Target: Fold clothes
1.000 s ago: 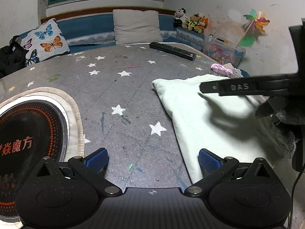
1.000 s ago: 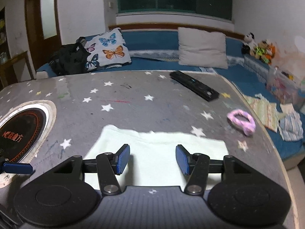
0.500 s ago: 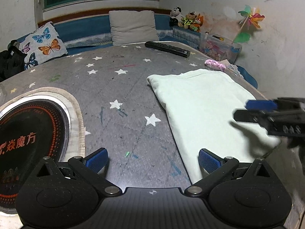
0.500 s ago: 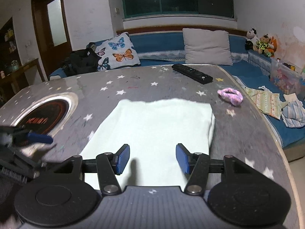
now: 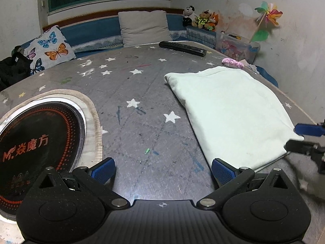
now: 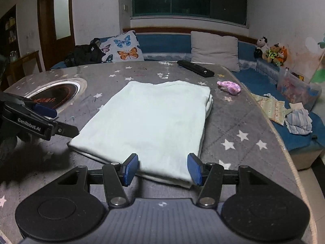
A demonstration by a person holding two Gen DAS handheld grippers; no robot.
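Garment: a pale green folded cloth (image 6: 154,122) lies flat on the grey star-patterned table (image 6: 239,126), as a neat rectangle right of the table's centre.
Right gripper (image 6: 162,169): jaws spread, blue pads either side of the cloth's near edge, nothing pinched.
Left gripper (image 5: 163,169): jaws spread wide over bare tabletop, just left of the cloth's near left corner, holding nothing.
Cooktop (image 5: 38,142): round black plate with orange lettering set into the table, far left.
Remote control (image 6: 195,68): black, at the far edge of the table.
Pink item (image 6: 229,86): small and knitted-looking, right of the cloth's far corner.
Cushions: a butterfly-print cushion (image 6: 121,47) and a grey cushion (image 6: 215,47) on the blue bench behind.
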